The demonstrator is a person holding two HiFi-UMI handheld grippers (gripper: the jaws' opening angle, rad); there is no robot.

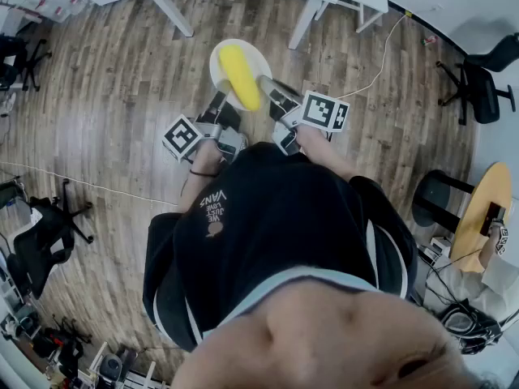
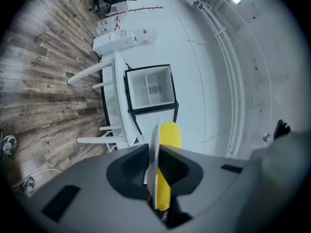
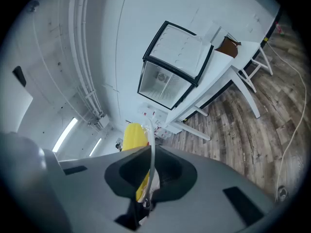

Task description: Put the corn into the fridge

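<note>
Dead ahead of both tongs — fridge [image 2: 150,89] on desk [image 3: 243,52]. Corn [image 1: 240,76] on plate [image 1: 219,59], long axis toward fridge. Left tongs [image 1: 217,108], right tongs [image 1: 272,87] clamped on opposite plate rims — equally near.

Seen edge-on, the plate [image 2: 154,149] hides part of the corn [image 2: 171,134]; the interior of the fridge [image 2: 153,108] is too small to make out.
</note>
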